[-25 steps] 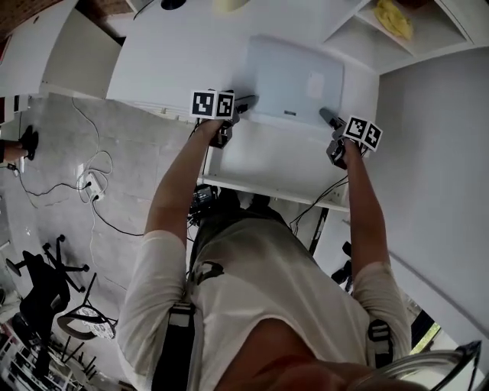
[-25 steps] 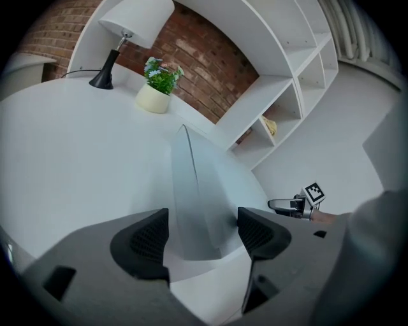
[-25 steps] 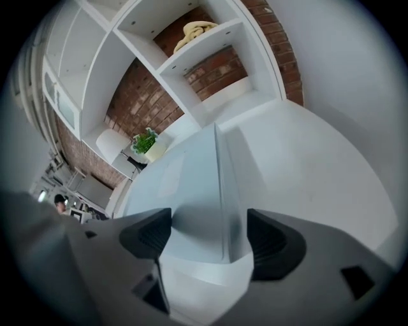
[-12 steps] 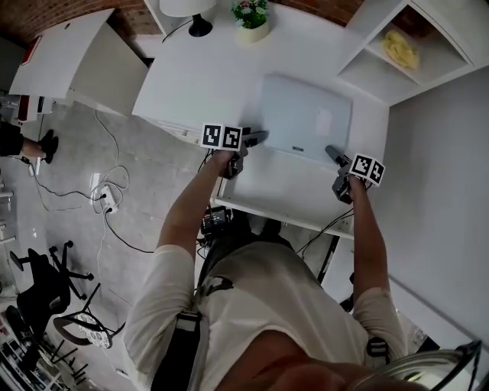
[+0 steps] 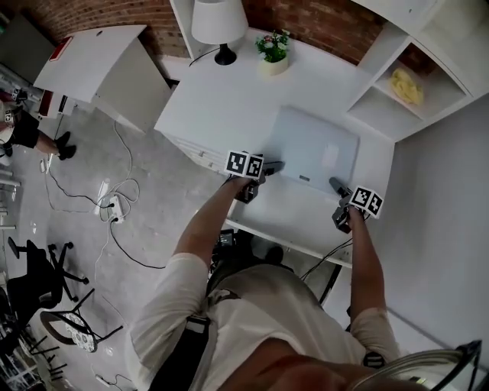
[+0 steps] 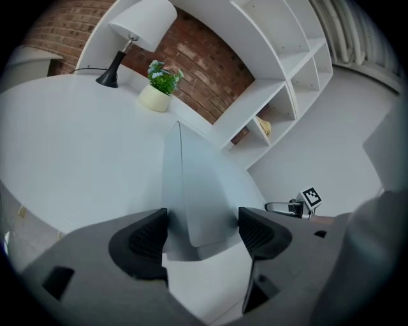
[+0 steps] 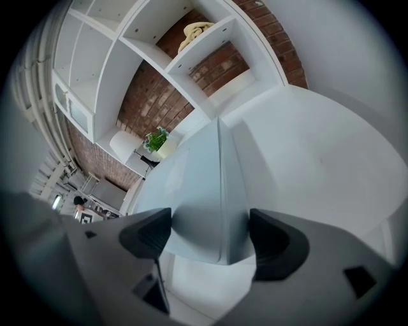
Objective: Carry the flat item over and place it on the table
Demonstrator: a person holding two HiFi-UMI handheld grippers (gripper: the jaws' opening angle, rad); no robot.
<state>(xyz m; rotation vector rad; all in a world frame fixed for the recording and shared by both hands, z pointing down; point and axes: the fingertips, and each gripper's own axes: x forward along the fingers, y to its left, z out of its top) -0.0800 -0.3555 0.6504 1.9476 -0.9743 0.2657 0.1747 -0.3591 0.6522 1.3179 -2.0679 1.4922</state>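
Note:
The flat item is a closed silver-grey laptop (image 5: pixel 313 153) that lies on the white table (image 5: pixel 221 107). My left gripper (image 5: pixel 271 166) is at its near left corner and my right gripper (image 5: pixel 334 183) at its near right corner. In the left gripper view that corner of the laptop (image 6: pixel 204 191) sits between the wide jaws of the left gripper (image 6: pixel 203 232), which have just been opening; the pads do not press on it. In the right gripper view the laptop (image 7: pixel 197 191) pokes between the spread jaws of the right gripper (image 7: pixel 210 237), also unpressed.
A white lamp (image 5: pixel 219 23) and a small potted plant (image 5: pixel 273 52) stand at the table's far edge. White shelves at the right hold a yellow thing (image 5: pixel 407 85). Cables and a power strip (image 5: pixel 114 206) lie on the floor at the left, near an office chair (image 5: pixel 38 267).
The head view has swung so that more of the table's far side shows. Both grippers stay at the laptop's near corners; the laptop has not shifted on the table.

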